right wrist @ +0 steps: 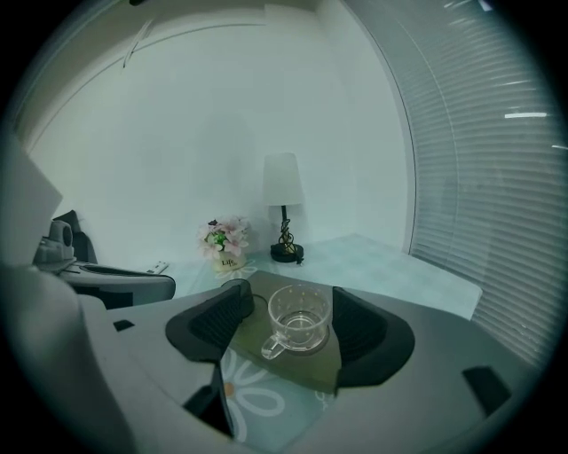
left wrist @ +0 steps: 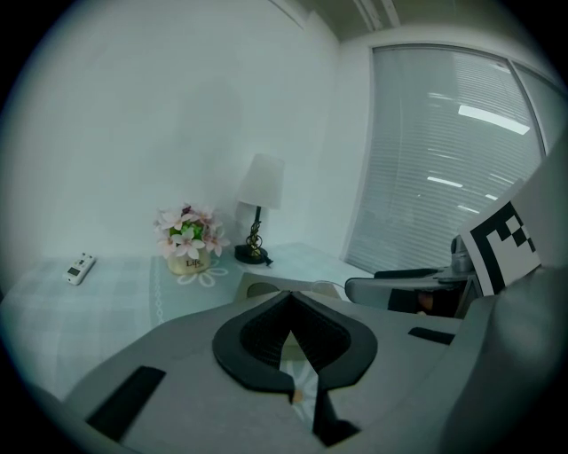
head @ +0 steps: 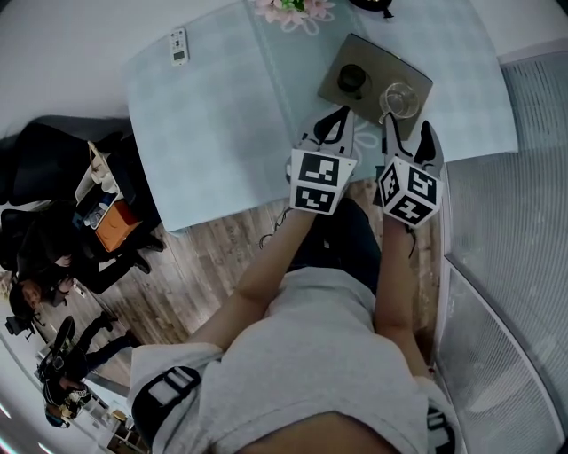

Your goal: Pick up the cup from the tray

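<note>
A clear glass cup (head: pixel 399 97) with a handle stands on a brown tray (head: pixel 410 74) near the table's right front corner. A dark cup (head: pixel 352 78) stands on the same tray to its left. My right gripper (head: pixel 408 126) is open just in front of the tray. In the right gripper view the glass cup (right wrist: pixel 299 319) shows between the spread pads of the right gripper (right wrist: pixel 291 294), untouched, its handle toward me. My left gripper (head: pixel 335 120) hovers before the tray's left end. In its own view the left gripper (left wrist: pixel 289 300) has its tips together and holds nothing.
A pot of pink flowers (head: pixel 293 11), a small lamp (right wrist: pixel 284 208) and a white remote (head: pixel 179 46) stand farther back on the light checked tablecloth (head: pixel 222 115). Window blinds (right wrist: pixel 479 177) run along the right. People sit on the floor at lower left (head: pixel 53 266).
</note>
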`<state>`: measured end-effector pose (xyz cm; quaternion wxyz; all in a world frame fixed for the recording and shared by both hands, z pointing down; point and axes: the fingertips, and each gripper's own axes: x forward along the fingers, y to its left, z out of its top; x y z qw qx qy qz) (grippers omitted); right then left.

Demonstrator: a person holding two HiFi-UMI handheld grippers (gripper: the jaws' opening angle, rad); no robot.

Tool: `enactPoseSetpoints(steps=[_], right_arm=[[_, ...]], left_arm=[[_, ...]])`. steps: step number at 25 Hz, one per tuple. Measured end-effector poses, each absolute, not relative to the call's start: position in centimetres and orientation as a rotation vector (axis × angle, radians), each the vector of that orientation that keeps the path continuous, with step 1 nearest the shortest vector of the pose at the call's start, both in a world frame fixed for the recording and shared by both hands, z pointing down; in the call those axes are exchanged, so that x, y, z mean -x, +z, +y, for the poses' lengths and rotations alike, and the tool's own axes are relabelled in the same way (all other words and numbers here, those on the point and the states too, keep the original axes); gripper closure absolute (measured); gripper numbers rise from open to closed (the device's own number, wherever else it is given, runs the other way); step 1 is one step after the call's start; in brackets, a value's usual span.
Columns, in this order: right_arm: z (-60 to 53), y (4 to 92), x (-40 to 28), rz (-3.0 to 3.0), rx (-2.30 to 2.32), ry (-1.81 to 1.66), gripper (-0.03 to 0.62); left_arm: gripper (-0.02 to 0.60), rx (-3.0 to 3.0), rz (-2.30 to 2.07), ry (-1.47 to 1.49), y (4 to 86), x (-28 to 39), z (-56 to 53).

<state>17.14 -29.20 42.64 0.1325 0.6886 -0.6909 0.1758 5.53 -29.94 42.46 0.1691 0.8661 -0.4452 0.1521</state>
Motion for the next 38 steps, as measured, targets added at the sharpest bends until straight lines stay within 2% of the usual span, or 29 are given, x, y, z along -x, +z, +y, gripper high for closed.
enactPoseSetpoints(steps=[17, 38], right_arm=[[-34.0, 49.8, -18.4, -1.947, -1.862, 0.633, 0.237], [-36.6, 51.6, -17.9, -1.945, -1.813, 0.689, 0.233]], left_arm=[[0.577, -2.337, -1.346, 0.485, 45.7, -5.9, -32.8], [0.577, -2.290, -1.407, 0.493, 46.5, -5.6, -34.6]])
